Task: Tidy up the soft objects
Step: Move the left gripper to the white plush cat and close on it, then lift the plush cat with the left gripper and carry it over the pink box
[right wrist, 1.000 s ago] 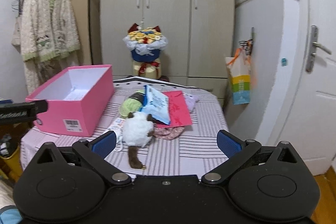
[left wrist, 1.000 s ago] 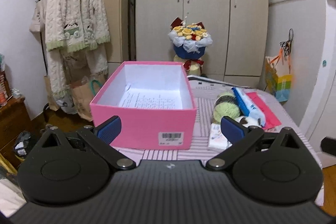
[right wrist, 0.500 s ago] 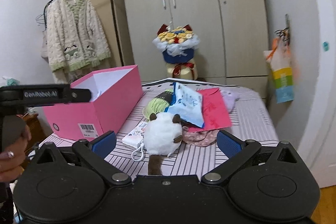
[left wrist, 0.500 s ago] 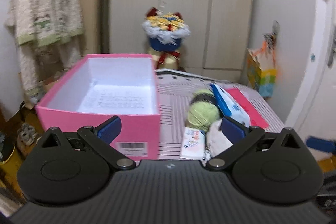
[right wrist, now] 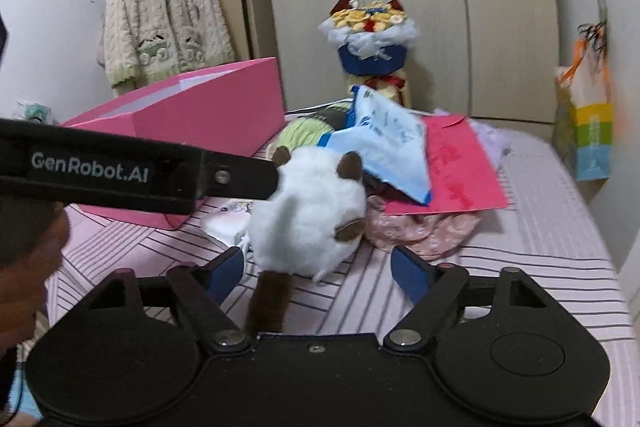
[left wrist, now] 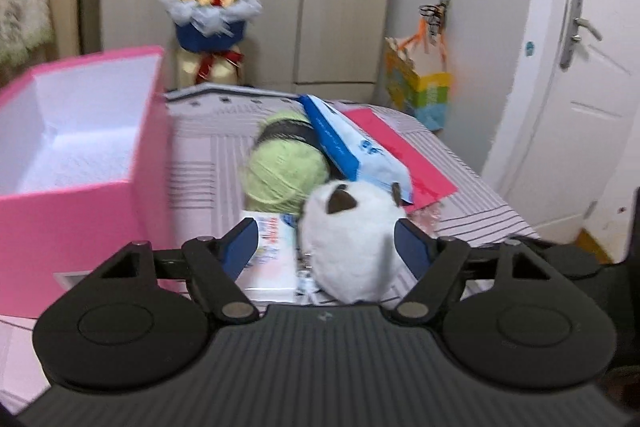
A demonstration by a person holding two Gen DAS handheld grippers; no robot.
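A white plush cat (left wrist: 352,239) with brown ears lies on the striped bed, in front of a green yarn ball (left wrist: 284,171) and a blue-and-white wipes pack (left wrist: 352,151). My left gripper (left wrist: 328,247) has the plush between its closing jaws; a gap still shows at the left pad. In the right wrist view the left gripper (right wrist: 256,179) reaches in from the left, up against the plush's (right wrist: 308,215) head. My right gripper (right wrist: 318,271) is closing too, with the brown tail (right wrist: 268,299) and the plush's rear between its fingers, pads apart from it. An open pink box (left wrist: 80,195) stands at left.
A red envelope (right wrist: 452,171), pink floral cloth (right wrist: 420,227) and a tissue pack (left wrist: 272,247) lie by the plush. A bouquet (right wrist: 372,35), wardrobe, hanging cardigan (right wrist: 164,19) and gift bag (right wrist: 592,131) stand behind the bed. A door (left wrist: 580,107) is at right. A hand (right wrist: 28,267) shows at left.
Both grippers have come down and forward onto the plush cat. The left view has swung from the pink box to the pile. Both pairs of jaws have narrowed.
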